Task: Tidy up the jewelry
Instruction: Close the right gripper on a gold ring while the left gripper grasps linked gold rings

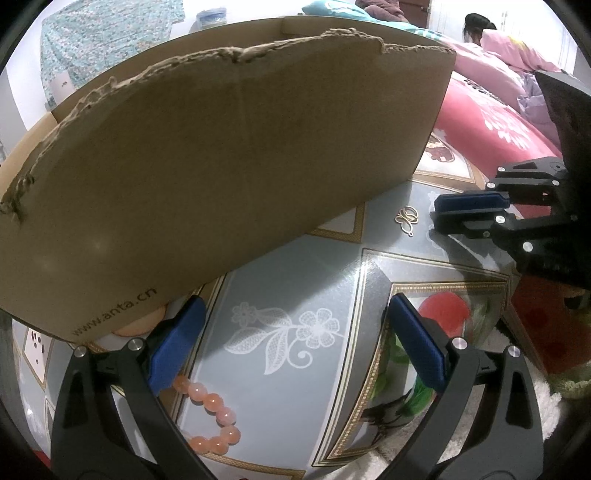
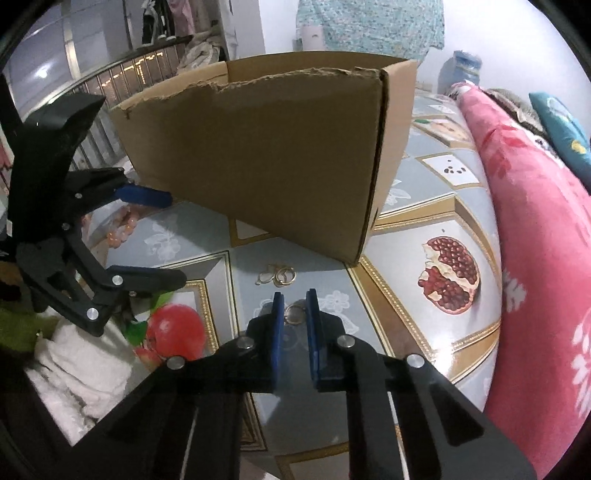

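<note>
Patterned tablecloth (image 2: 406, 258), torn-edged box (image 2: 266, 158), right tongs (image 2: 294, 301) clenched on ring (image 2: 294, 314), left tongs (image 1: 295, 310) released.

Brown cardboard box (image 2: 266, 158), orange bead bracelet (image 1: 212, 417)

A home bedroom, by every sign. A red floral quilt (image 2: 535, 206) is lying bunched along the edge of the patterned tablecloth (image 2: 413, 258), pink bedding (image 1: 517, 55) is piling up behind it, and a person (image 1: 474, 27) is sitting over there. Clothes are hanging in the corner (image 2: 162, 22), a flowered cloth (image 2: 369, 22) is draping at the back, and a torn cardboard box (image 2: 266, 155) is standing on the table.
</note>
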Tool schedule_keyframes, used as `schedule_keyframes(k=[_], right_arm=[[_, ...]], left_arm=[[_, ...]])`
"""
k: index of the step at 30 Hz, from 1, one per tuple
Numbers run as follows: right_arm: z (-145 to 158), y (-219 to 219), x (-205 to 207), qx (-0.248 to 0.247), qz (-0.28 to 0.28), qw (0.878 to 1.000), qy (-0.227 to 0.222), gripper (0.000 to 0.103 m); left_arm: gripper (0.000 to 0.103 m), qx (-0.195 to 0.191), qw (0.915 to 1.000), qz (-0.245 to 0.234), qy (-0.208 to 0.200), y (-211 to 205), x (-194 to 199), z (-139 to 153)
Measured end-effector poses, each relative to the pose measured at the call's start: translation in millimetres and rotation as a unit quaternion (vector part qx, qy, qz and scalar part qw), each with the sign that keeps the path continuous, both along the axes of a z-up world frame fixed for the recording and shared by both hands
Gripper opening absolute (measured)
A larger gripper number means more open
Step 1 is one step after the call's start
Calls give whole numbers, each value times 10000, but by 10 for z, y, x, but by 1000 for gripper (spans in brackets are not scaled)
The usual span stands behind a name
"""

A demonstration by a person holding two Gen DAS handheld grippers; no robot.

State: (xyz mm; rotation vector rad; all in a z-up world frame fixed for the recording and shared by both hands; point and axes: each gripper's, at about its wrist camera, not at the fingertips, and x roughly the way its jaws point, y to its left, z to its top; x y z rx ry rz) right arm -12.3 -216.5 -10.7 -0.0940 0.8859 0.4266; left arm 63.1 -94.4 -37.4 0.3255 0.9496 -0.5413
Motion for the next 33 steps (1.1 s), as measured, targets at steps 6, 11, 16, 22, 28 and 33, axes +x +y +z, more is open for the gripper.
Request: schedule_keyframes(k=[6, 11, 16, 22, 28, 33], right_arm=[[-3, -54, 6, 239, -156, 9996, -11, 11], [3, -62, -25, 400, -283, 9988, -47, 10], [52, -105, -84, 592, -517, 9968, -147, 11], [72, -241, -166, 859, -929, 9917, -210, 11], [54, -313, -195, 1037, -1084, 9885, -213, 11], [27, -326, -178, 1162, -1071, 9872, -202, 11]], left_arm=[[96, 1, 10000, -29, 11, -4, 4, 3], [96, -10, 10000, -21, 19, -13, 11, 17], [95, -70, 9990, -298, -333, -102, -104, 99], [78, -309, 9949, -838, -471, -313, -200, 207], [51, -257, 9906, -1253, -494, -510, -218, 213], [32, -249, 9876, -1492, -414, -646, -186, 195]])
